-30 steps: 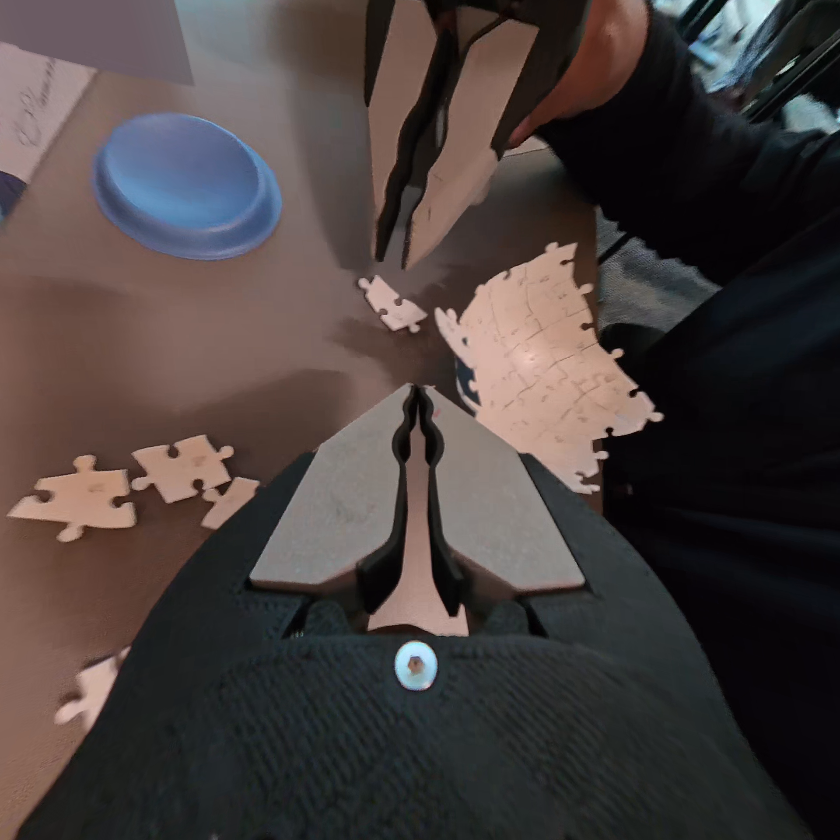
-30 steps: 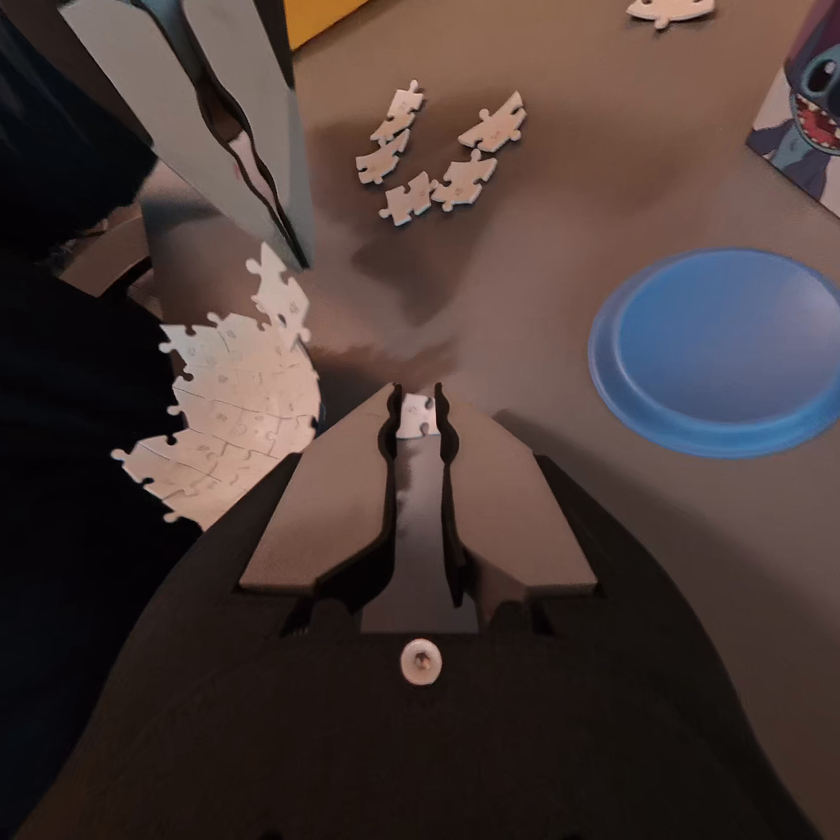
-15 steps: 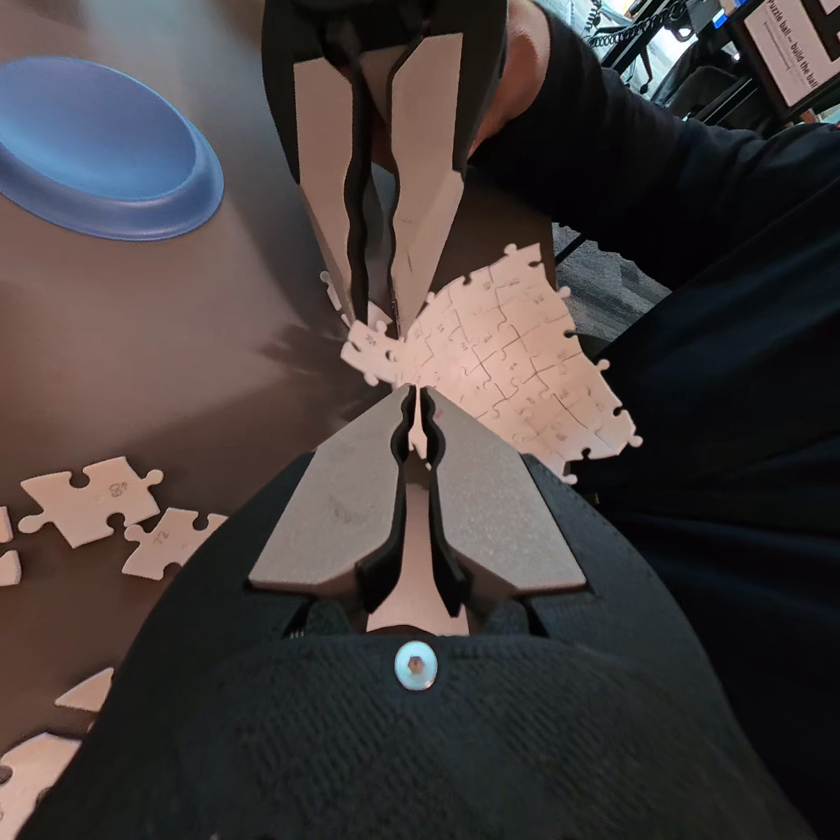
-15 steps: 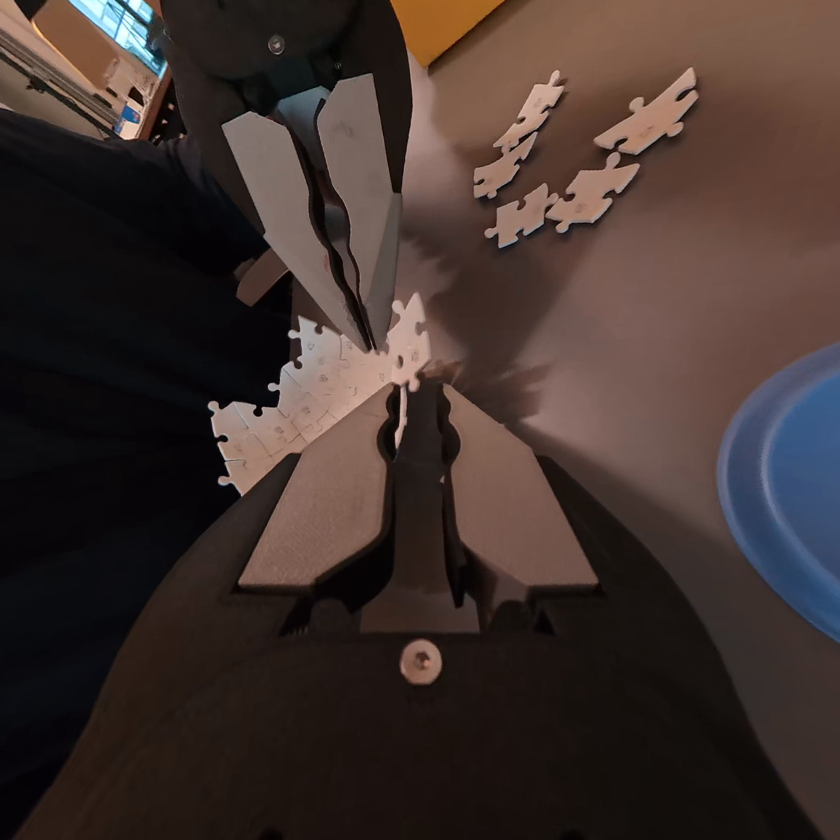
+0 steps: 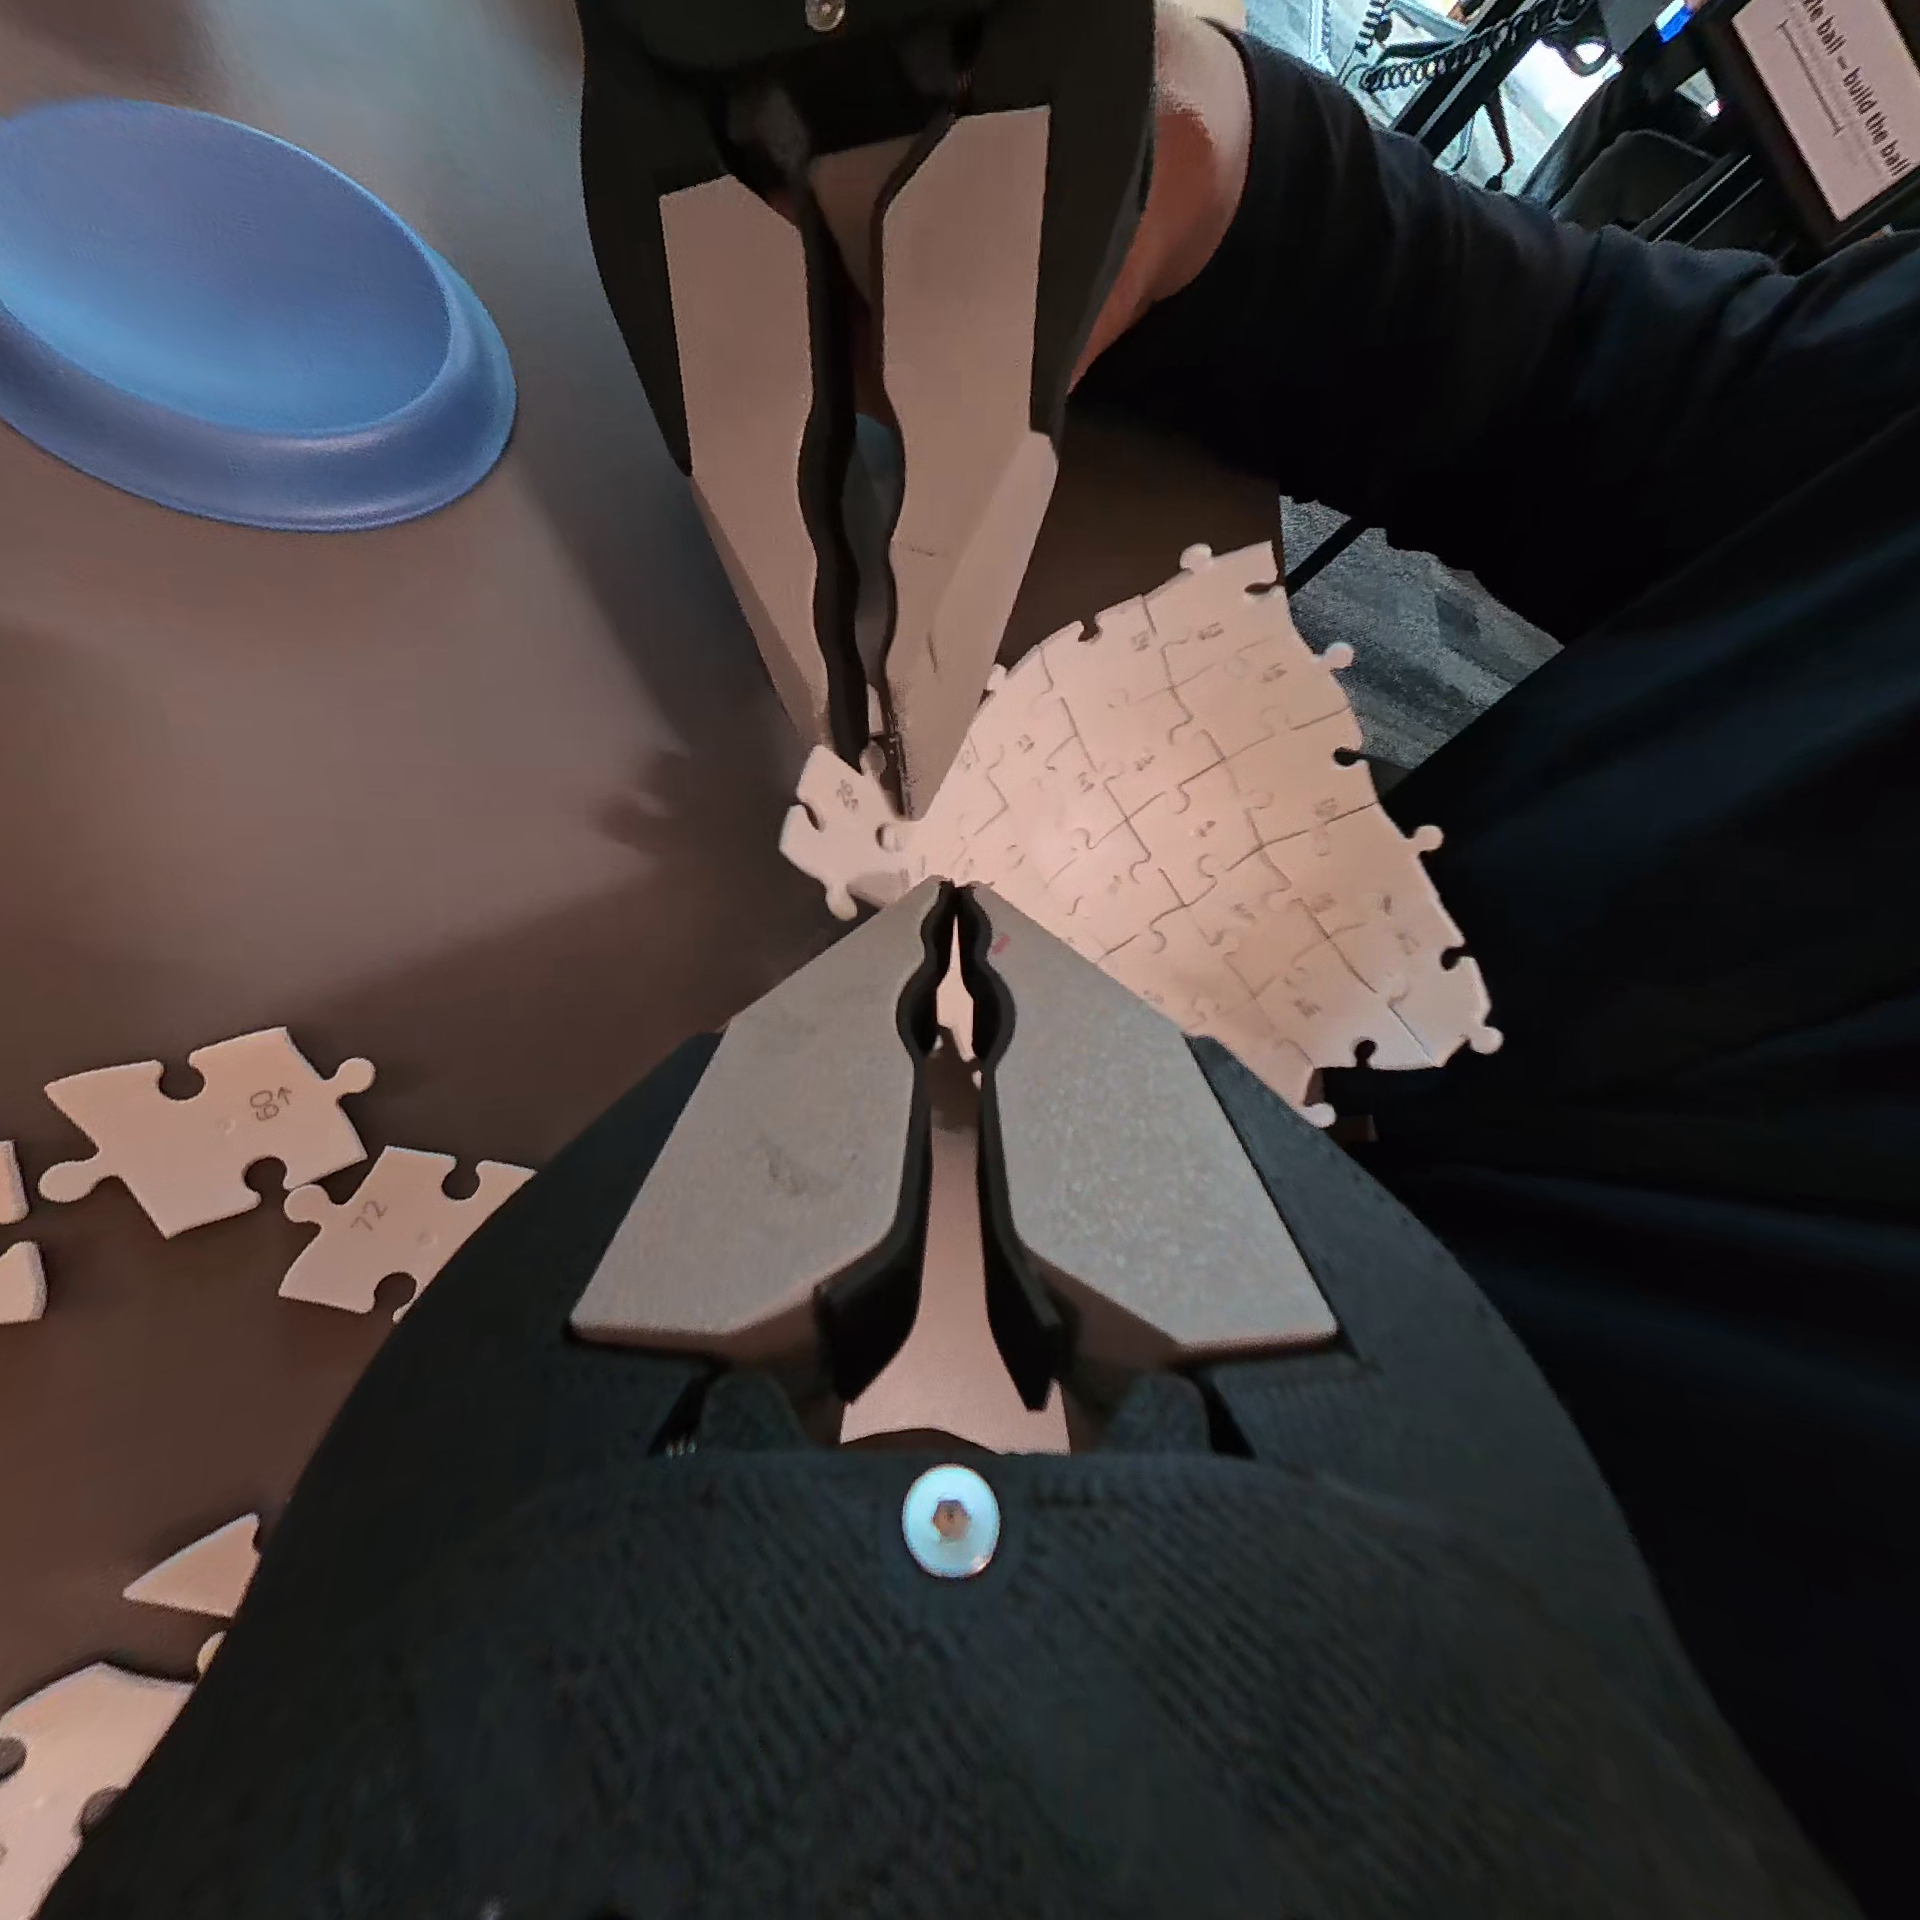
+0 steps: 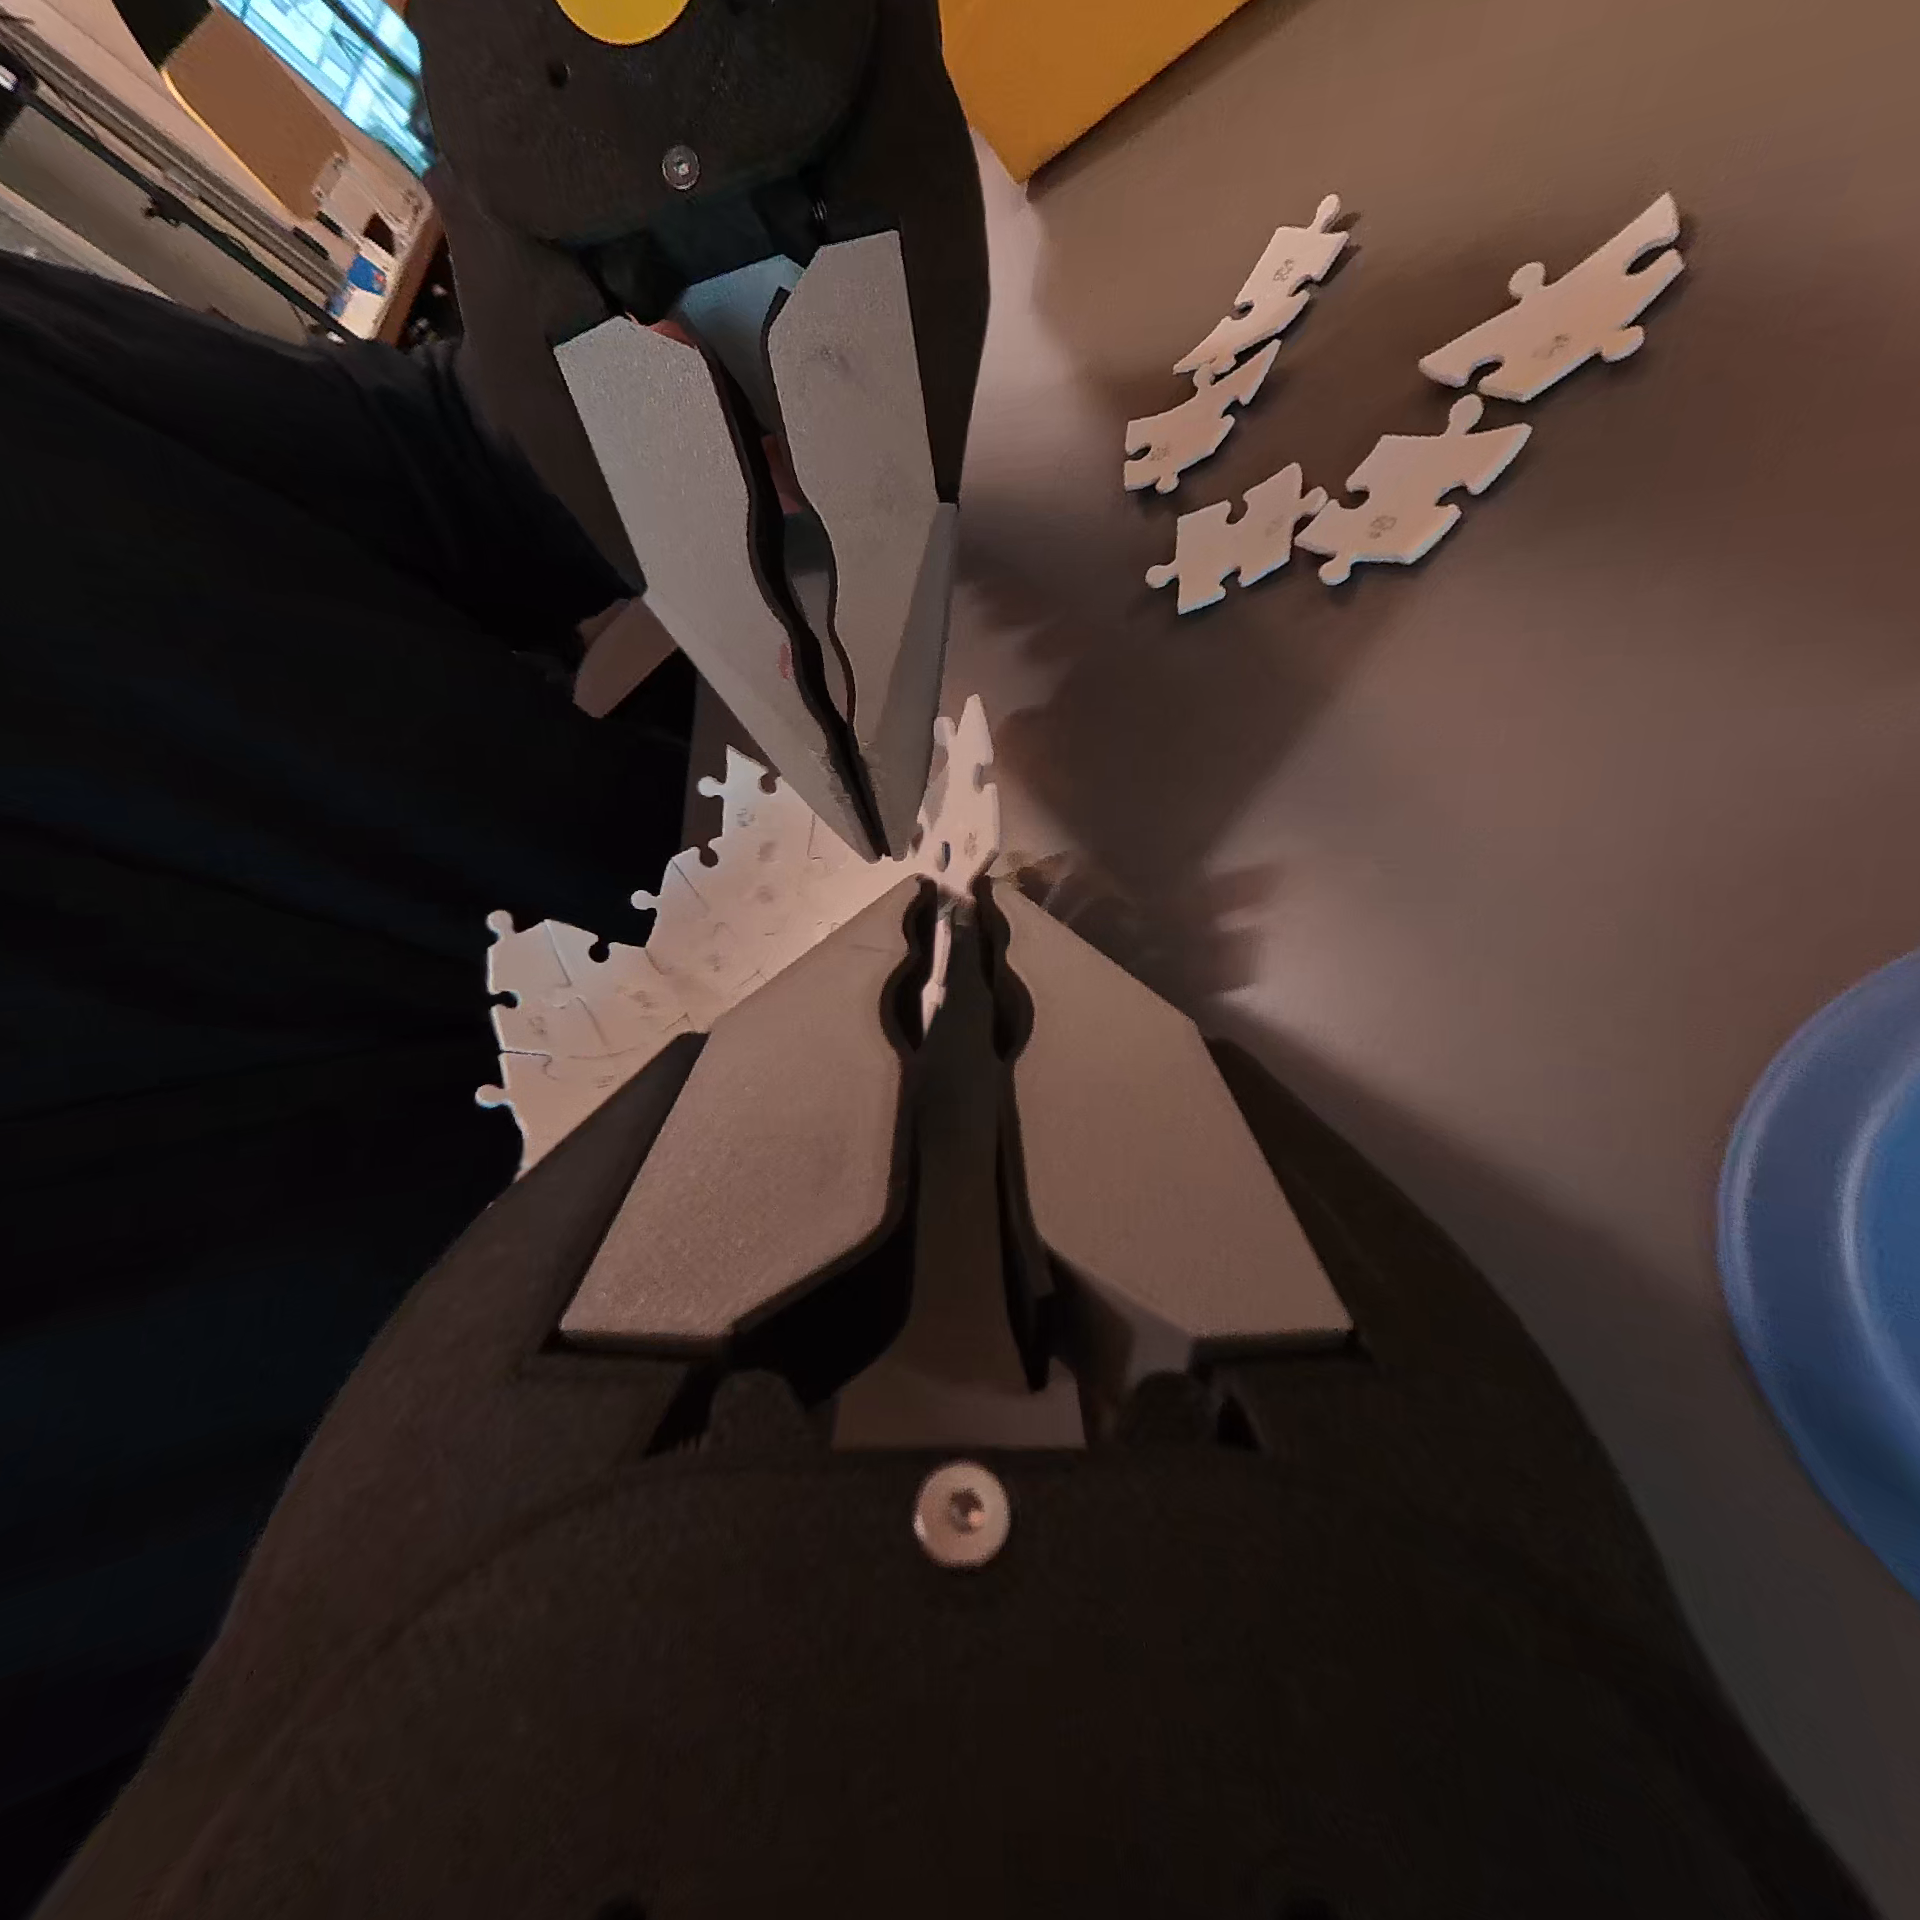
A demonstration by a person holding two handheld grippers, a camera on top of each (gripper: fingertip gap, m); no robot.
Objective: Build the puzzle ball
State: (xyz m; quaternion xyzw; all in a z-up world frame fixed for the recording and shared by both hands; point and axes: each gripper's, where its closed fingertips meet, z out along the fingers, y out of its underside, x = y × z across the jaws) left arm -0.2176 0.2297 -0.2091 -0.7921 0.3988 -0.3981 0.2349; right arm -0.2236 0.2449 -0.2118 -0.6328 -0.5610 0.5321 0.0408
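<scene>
A dark brown table (image 6: pixel 1455 831) carries a blue dish (image 5: pixel 229 332). Loose white puzzle pieces (image 6: pixel 1361 416) lie flat well apart from the dish, and a yellow sheet (image 6: pixel 1081 73) lies beyond those pieces.

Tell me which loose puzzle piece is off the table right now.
The single piece pinched in the right tool, held against the edge of the assembled puzzle section. The other loose pieces lie flat on the table, untouched.

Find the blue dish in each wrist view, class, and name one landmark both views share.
Left wrist view: blue dish at upper left, on the table.
Right wrist view: blue dish cut off by the right edge, at mid-height.
Shared landmark: the assembled puzzle section near centre.
</scene>
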